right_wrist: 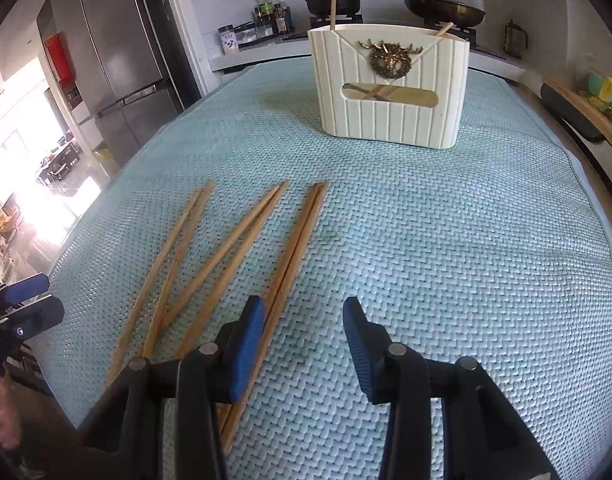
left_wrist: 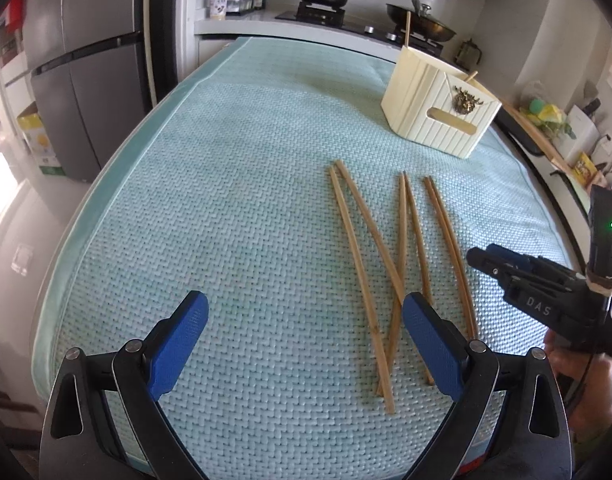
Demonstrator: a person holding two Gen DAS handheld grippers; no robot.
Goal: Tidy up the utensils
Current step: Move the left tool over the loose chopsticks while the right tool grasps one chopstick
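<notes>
kitchen behind, teal woven mat on the worktop; left view: left gripper fingers spread wide, nothing between, six chopsticks lying loose just ahead-right, cream holder beyond. right view: right gripper fingers part-spread and empty, nearest pair beside the left finger. risk, judged: crossed sticks may drag neighbours or roll off.

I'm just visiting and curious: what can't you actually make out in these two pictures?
- Cream utensil holder, right wrist view: its walls hide how many chopsticks stand inside.
- Rightmost chopstick pair, right wrist view: the near ends vanish behind the right gripper.
- Spice jars, left wrist view: labels too small to read.
</notes>
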